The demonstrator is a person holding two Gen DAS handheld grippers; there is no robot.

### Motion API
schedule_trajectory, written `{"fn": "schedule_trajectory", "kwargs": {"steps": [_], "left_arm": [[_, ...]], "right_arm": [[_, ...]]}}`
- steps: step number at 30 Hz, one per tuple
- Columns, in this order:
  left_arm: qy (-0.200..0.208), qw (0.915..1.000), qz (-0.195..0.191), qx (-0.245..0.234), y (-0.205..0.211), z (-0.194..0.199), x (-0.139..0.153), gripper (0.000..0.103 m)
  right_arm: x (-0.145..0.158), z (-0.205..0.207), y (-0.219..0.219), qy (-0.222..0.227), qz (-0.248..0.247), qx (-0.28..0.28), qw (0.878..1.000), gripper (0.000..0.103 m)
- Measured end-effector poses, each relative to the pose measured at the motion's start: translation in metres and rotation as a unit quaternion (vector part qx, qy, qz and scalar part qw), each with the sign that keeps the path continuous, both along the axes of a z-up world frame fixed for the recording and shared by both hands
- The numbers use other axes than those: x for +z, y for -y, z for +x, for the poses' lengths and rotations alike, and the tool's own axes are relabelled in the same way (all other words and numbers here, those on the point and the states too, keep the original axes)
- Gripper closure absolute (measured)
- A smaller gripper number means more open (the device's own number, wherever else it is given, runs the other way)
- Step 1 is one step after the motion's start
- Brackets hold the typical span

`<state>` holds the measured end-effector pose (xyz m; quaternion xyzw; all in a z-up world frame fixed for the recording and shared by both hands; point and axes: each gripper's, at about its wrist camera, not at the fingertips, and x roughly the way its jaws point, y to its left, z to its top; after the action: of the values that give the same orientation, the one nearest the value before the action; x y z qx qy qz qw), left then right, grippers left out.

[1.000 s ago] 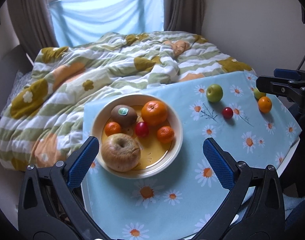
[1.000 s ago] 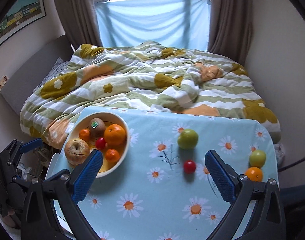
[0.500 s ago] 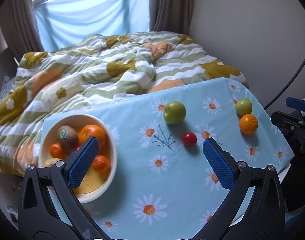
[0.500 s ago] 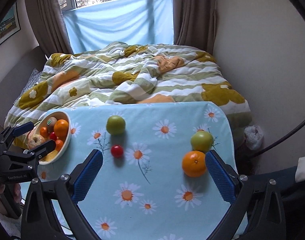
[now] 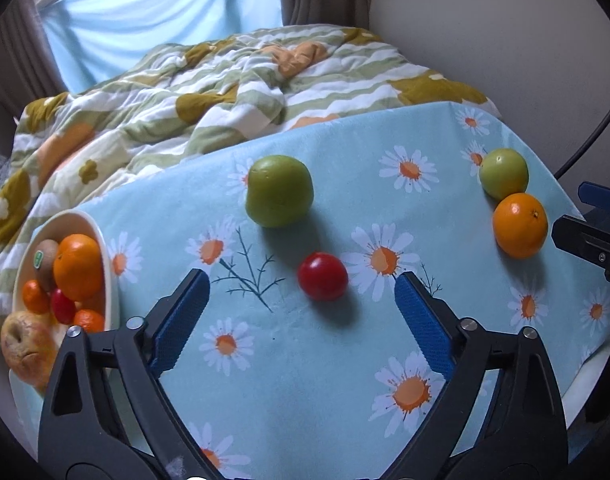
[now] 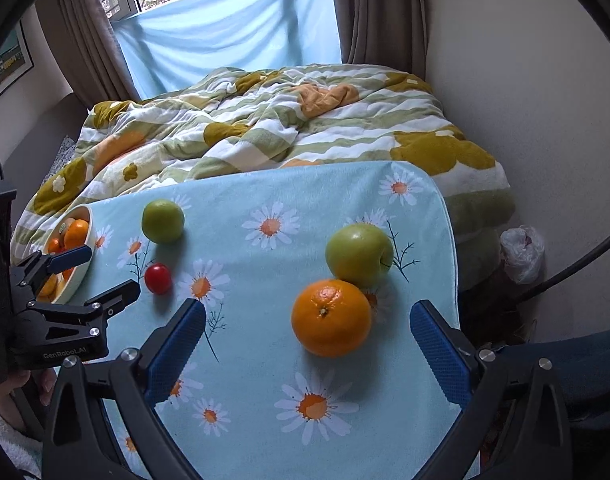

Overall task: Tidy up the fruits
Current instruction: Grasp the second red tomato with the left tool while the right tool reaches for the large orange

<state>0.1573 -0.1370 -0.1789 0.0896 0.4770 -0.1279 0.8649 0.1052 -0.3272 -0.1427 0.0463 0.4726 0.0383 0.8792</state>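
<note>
My left gripper (image 5: 301, 300) is open and empty, its blue pads either side of a small red fruit (image 5: 322, 276) lying on the daisy tablecloth (image 5: 305, 360). A green apple (image 5: 279, 191) lies beyond it. My right gripper (image 6: 307, 340) is open and empty, with an orange (image 6: 331, 317) between its pads and a second green apple (image 6: 359, 255) touching the orange's far side. A cream bowl (image 5: 105, 256) at the left holds several fruits: oranges, a kiwi, a red fruit and a wrinkled apple.
A bed with a striped flowered quilt (image 6: 265, 120) lies beyond the table. The wall (image 6: 525, 80) is close on the right, with a white bag (image 6: 521, 252) on the floor. The table's right edge (image 6: 451, 240) drops off just past the apple.
Both grippers have swung right and moved closer to the table. The left now frames the red fruit instead of the bowl. The right now frames the orange.
</note>
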Motion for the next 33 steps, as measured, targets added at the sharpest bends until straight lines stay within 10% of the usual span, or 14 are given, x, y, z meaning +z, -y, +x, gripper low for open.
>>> {"fn": "schedule_trajectory", "kwargs": {"steps": [17, 28, 33], "left_arm": [[-0.022, 0.9998, 0.000, 0.002, 0.016, 0.012, -0.038, 0.063], [-0.021, 0.9998, 0.005, 0.003, 0.016, 0.008, -0.037, 0.064], [-0.023, 0.9997, 0.006, 0.003, 0.015, 0.006, -0.036, 0.064]], "right_arm": [[-0.034, 0.013, 0.010, -0.027, 0.002, 0.040, 0.999, 0.001], [-0.048, 0.020, 0.007, -0.035, -0.002, 0.054, 0.998, 0.002], [-0.055, 0.025, 0.005, -0.045, -0.006, 0.063, 0.997, 0.022]]}}
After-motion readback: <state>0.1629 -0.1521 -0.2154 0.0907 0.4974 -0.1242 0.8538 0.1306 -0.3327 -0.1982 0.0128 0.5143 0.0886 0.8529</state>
